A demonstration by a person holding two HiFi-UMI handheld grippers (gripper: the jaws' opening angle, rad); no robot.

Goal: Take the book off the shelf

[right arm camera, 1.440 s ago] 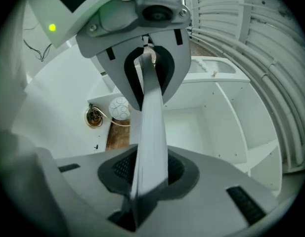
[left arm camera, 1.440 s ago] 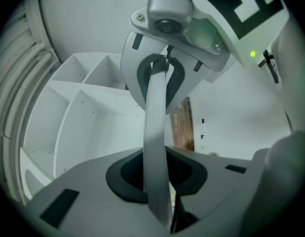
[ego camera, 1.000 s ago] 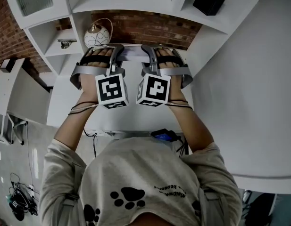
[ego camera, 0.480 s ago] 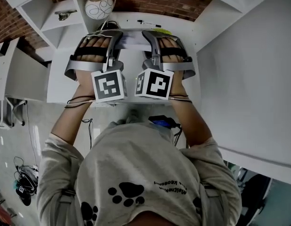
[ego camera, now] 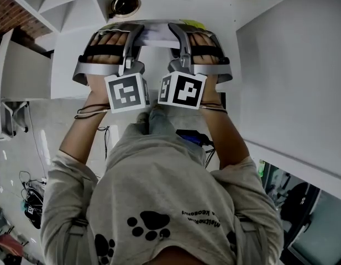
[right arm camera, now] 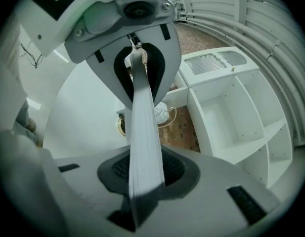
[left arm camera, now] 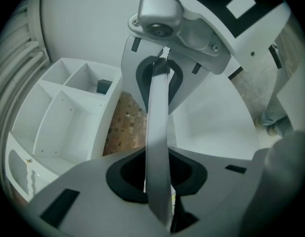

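The book (ego camera: 157, 33) is a thin, pale one with a bit of yellow-green at its right corner. It's lying roughly flat, near edge pinched by the left gripper (ego camera: 136, 36) and right gripper (ego camera: 179, 35) side by side. Pale page edges show in both gripper views, and it's out clear of the white shelf (left arm camera: 58, 117).
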